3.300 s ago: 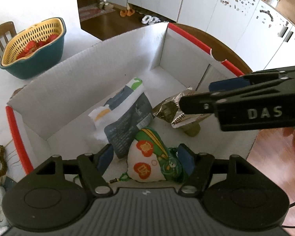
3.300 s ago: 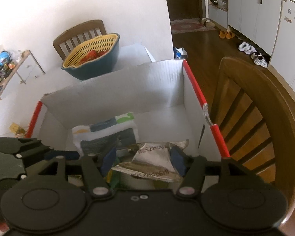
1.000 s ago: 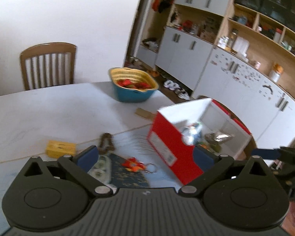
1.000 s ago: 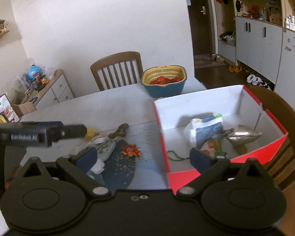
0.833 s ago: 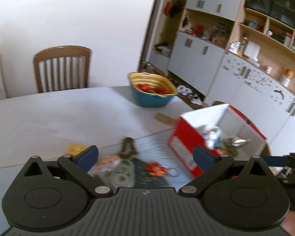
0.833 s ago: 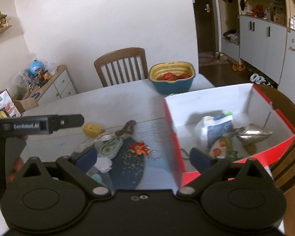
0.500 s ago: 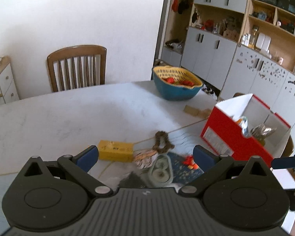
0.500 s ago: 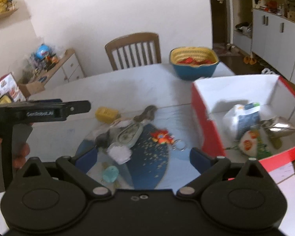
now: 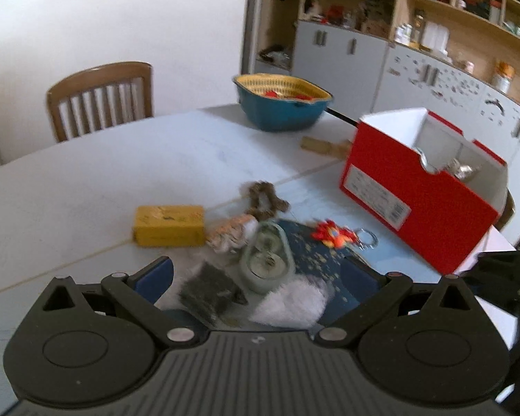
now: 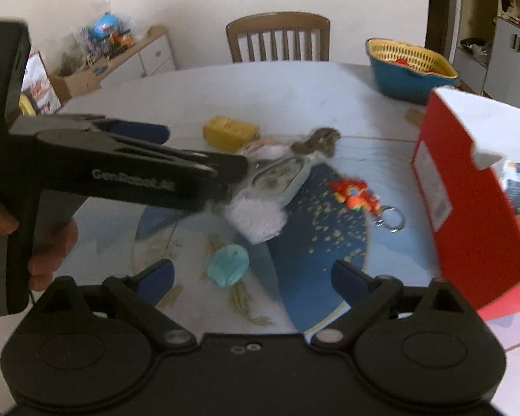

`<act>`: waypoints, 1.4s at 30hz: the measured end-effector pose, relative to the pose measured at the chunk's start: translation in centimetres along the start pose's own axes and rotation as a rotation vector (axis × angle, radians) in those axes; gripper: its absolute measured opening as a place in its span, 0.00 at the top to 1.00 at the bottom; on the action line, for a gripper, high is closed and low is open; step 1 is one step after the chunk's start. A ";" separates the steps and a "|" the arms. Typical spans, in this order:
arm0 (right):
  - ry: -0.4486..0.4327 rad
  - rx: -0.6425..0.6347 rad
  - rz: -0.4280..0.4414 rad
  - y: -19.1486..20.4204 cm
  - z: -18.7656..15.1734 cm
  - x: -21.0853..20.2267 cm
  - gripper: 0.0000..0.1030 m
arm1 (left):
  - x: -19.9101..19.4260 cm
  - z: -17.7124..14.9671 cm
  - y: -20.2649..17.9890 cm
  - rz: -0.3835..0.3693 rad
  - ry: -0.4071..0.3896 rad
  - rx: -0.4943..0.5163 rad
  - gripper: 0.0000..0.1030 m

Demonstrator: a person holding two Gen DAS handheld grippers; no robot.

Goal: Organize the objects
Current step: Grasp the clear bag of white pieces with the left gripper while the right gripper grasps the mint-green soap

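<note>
Your left gripper [image 9: 256, 274] and right gripper [image 10: 251, 277] both hang spread wide and empty over the clutter beside the red box [image 9: 419, 204]; the right's jaws have just been closing a little, nothing between them. The white fluffy pom [image 10: 256, 218] on the blue mat [image 10: 315, 242] looks feather-light and squishy, so pinch it through the middle. The teal tag [image 10: 227, 266] looks small, flat and slick; take it by the edges.

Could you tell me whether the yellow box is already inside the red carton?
No, the yellow box lies on the table, well apart from the red carton.
</note>
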State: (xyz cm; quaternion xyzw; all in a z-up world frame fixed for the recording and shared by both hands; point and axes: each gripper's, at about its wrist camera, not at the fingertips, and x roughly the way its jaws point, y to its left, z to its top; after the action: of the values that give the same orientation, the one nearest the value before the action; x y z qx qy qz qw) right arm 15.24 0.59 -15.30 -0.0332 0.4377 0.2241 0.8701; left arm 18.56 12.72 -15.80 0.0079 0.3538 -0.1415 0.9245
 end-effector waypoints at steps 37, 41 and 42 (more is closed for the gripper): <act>0.025 -0.099 0.039 2.0 -0.4 4.5 0.68 | 3.7 -1.5 -2.4 -0.075 0.084 0.111 0.68; 0.024 -0.092 0.030 1.7 -0.6 3.5 0.67 | 3.0 -1.0 -2.2 -0.081 0.084 0.081 0.70; 0.019 -0.084 0.031 1.5 -0.6 3.0 0.67 | 2.8 -0.9 -2.2 -0.082 0.084 0.074 0.71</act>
State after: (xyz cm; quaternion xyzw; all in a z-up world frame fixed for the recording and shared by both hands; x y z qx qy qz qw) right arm 15.71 2.84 -17.86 -0.0650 0.4367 0.2555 0.8601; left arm 19.43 10.00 -18.12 0.0333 0.3867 -0.1915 0.9015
